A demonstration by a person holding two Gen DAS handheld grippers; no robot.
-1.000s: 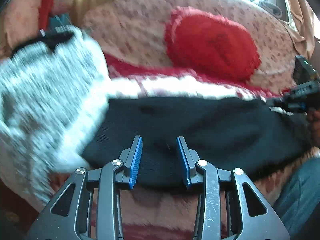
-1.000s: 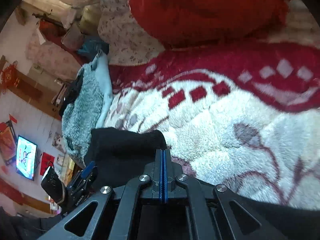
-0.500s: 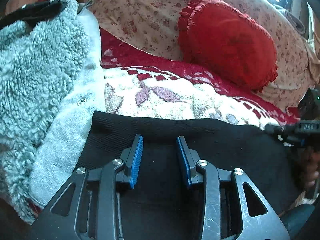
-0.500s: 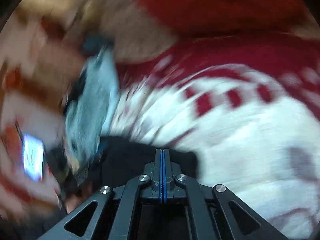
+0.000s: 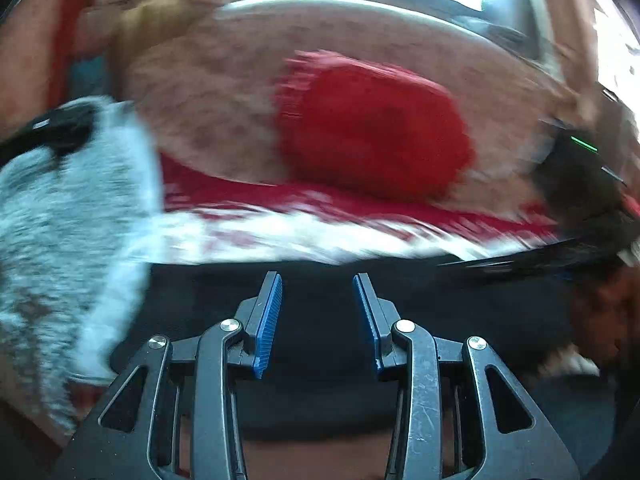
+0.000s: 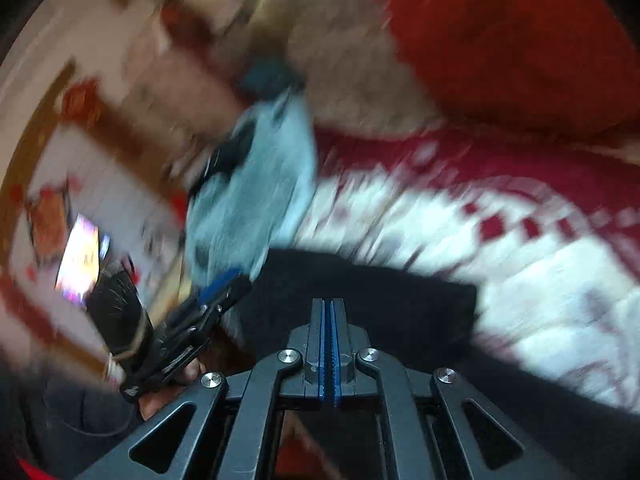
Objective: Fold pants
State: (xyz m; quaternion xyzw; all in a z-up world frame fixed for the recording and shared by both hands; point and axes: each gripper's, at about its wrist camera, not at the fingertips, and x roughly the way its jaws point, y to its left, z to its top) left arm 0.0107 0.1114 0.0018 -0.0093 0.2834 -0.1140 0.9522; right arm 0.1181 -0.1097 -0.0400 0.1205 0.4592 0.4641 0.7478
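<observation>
While motion blur smears most of the left wrist view, the left gripper (image 5: 318, 320) is sharp in the foreground, its blue pads (image 5: 269, 324) standing apart with nothing pinched between them; the black pants (image 5: 320, 360) lie spread beneath and beyond the fingers, across a red-and-white fleece blanket (image 5: 280, 236). A red cushion (image 5: 372, 136) leans against a floral backrest (image 5: 208, 108) further off, a pale fluffy garment (image 5: 60, 220) is heaped at the left, and the other gripper shows as a dark streak at the right edge, near the far end of the cloth. From the right wrist view, equally blurred, the right gripper (image 6: 330, 344) has its blue pads pressed together; the pants run under and past its tip, but whether any fabric is caught in the closed jaws cannot be told. The left gripper appears low at the left, held in the person's hand (image 6: 172, 384) beside the near corner of the garment, with a lit screen (image 6: 80, 256) on the wall behind. Judged from these frames, the fold is under way, the pants already reduced to a compact dark band, with both tools repositioning along it. The next move likely calls for the left jaws to close on an edge and both ends to travel together, so that the layers stay aligned.
</observation>
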